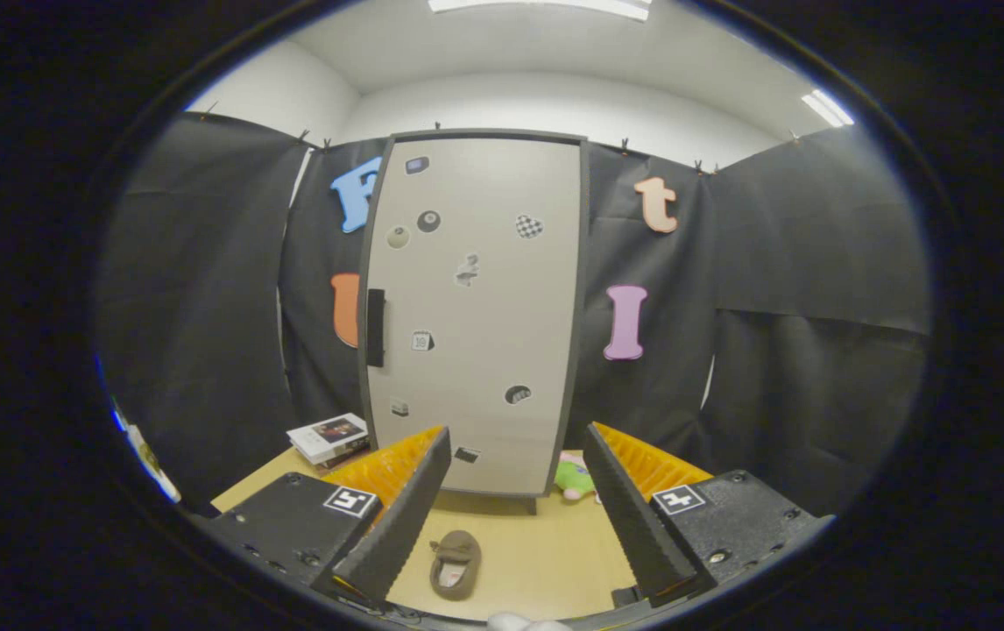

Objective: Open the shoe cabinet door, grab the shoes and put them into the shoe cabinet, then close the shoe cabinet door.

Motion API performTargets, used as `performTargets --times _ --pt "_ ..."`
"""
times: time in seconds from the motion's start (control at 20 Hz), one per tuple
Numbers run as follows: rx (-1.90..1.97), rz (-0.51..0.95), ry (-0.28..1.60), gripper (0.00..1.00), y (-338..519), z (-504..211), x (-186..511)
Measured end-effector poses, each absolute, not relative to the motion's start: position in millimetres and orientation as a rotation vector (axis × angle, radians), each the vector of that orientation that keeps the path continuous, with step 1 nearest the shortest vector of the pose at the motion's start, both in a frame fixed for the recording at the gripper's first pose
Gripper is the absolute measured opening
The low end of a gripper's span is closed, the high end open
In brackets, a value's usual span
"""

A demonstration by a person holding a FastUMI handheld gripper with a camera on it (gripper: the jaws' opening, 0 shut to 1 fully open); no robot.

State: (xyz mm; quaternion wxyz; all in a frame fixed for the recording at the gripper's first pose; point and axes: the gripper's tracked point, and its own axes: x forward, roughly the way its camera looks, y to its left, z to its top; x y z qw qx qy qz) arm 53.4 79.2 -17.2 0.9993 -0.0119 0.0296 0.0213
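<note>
Black-draped booth, light wooden tabletop (546, 561). We haven't started really: the tall beige cabinet door (476, 315) mid-frame is shut, the brown slipper (456, 565) lies loose low in frame between our gripper (515, 517) fingers, which stand apart holding nothing.

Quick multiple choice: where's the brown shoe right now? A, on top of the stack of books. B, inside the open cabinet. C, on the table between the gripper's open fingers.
C: the brown shoe lies on the table between the open gripper fingers, before the shut cabinet door.
</note>
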Motion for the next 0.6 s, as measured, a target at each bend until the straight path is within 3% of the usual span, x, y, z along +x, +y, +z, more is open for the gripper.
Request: performTargets --times 0.6 --pt "0.046 0.228 0.057 0.99 242 18 238"
